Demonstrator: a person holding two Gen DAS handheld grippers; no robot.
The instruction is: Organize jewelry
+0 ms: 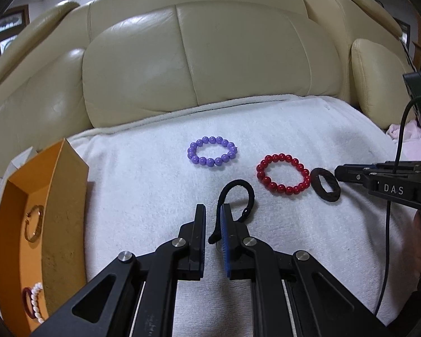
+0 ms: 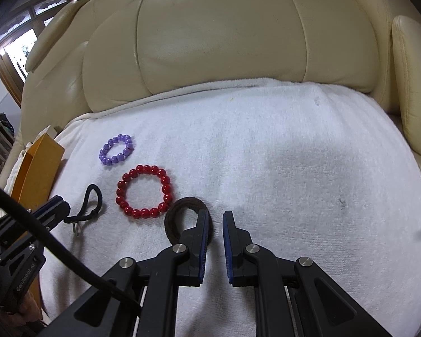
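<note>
Cream leather sofa (image 1: 182, 56) behind; white towel (image 1: 294, 129) spread over the seat as work surface. Landmark: red bead bracelet (image 1: 283, 174)

Orange box (image 1: 67, 196) well to the left of the red bracelet, at towel edge; holds a gold bangle (image 1: 35, 223), a pearl bracelet (image 1: 36, 300) and a dark red ring-shaped piece

Purple bead bracelet (image 1: 212, 151) up-left of the red one, apart from it

Dark fabric band (image 1: 325, 184) touching or just beside the red bracelet's right side. Right gripper (image 2: 213, 216): jaws narrowly parted, gap empty; inner finger overlaps the band's right edge, so band lies just left of the gap

Black cord loop (image 1: 237, 196) down-left of the red bracelet, long axis roughly along the left gripper's (image 1: 212, 210) fingers. Jaws slightly parted, cord tail running between them; actual pinch cannot be told

Judgement: left is nearer the cord, right nearer the band; right needs a small leftward shift to straddle the band
</note>
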